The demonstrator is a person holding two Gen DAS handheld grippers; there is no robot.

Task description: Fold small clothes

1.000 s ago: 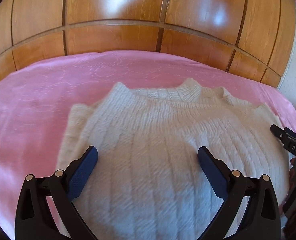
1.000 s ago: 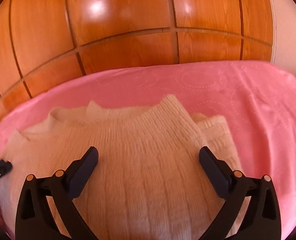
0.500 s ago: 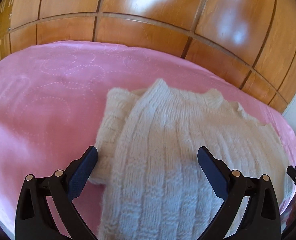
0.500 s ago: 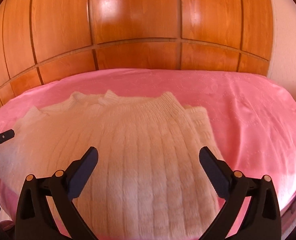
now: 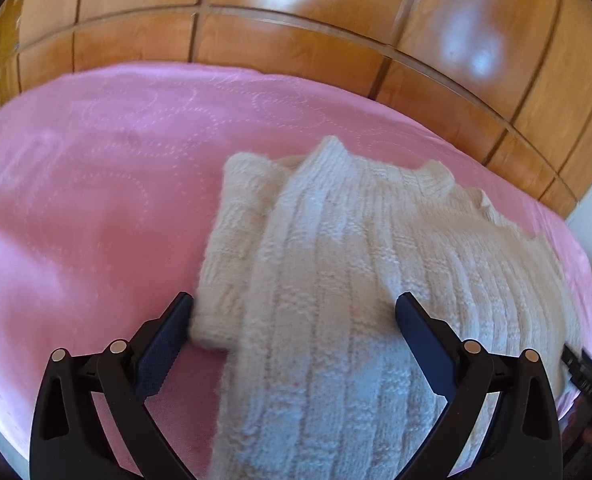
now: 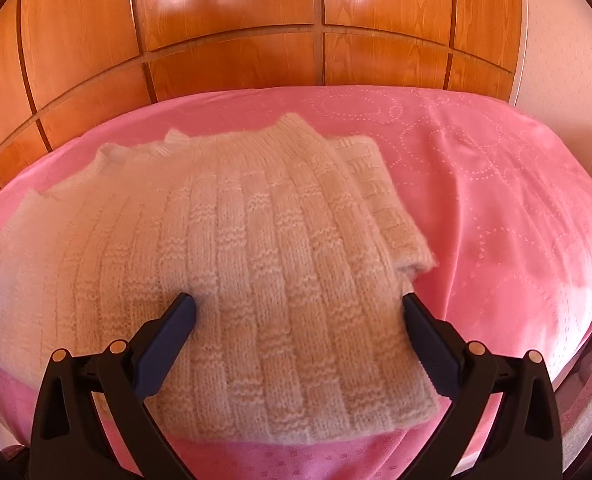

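Observation:
A cream ribbed knit sweater (image 5: 376,272) lies flat on the pink bedspread (image 5: 96,208), collar toward the wooden wall. One short sleeve (image 5: 236,240) lies folded beside the body on the left; the other sleeve (image 6: 380,200) shows on the right in the right wrist view, where the sweater (image 6: 236,248) fills the middle. My left gripper (image 5: 294,332) hangs open over the sweater's left edge, holding nothing. Over the lower right part of the sweater my right gripper (image 6: 300,332) is open too, nothing between its fingers. The right gripper's tip (image 5: 580,364) peeks in at the left wrist view's right edge.
A glossy wooden panelled wall (image 6: 296,32) rises right behind the bed. Bare pink bedspread (image 6: 496,208) stretches to the right of the sweater and to its left. The bed's front edge (image 6: 296,460) runs just below the sweater's hem. A pale wall (image 6: 568,48) stands at far right.
Both grippers have drawn back and swung outward, the left toward the sweater's left sleeve, the right toward its right sleeve and hem. The sweater has not moved; both grippers stayed open.

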